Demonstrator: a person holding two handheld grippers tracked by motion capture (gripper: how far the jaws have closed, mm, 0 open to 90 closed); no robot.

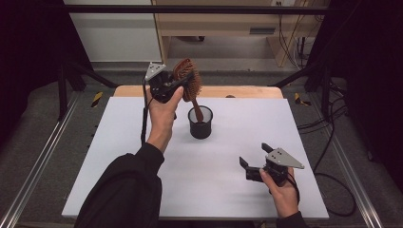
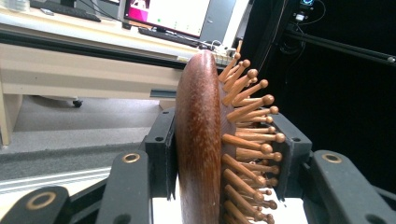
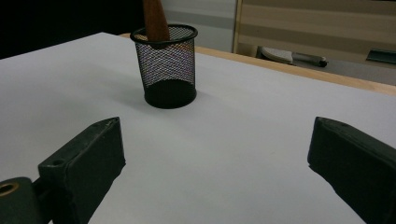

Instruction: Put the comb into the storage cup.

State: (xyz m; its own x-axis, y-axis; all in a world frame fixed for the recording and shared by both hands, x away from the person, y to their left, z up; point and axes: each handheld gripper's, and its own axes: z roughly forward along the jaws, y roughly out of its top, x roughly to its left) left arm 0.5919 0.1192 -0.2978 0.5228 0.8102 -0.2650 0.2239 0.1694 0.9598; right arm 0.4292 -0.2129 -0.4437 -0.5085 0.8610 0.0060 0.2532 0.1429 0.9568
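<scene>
A brown wooden hairbrush (image 1: pixel 183 69) with peg bristles stands tilted, its handle (image 1: pixel 196 110) reaching down into a black mesh cup (image 1: pixel 200 124) at the middle back of the white table (image 1: pixel 228 190). My left gripper (image 1: pixel 186 80) is raised above the cup and shut on the brush head. In the left gripper view both jaws press the brush (image 2: pixel 198 140), one on its smooth back and one on the bristle side. My right gripper (image 1: pixel 254 154) rests low at the near right, open with nothing between its fingers. In the right gripper view the right gripper (image 3: pixel 215 149) faces the cup (image 3: pixel 168 70) and the handle (image 3: pixel 155 21).
A wooden strip (image 1: pixel 247 91) borders the table's far side, with a black frame bar (image 1: pixel 190 9) overhead and cabinets behind. Cables (image 1: pixel 332 142) trail on the floor at the right. A desk with a monitor (image 2: pixel 182 16) appears in the left gripper view.
</scene>
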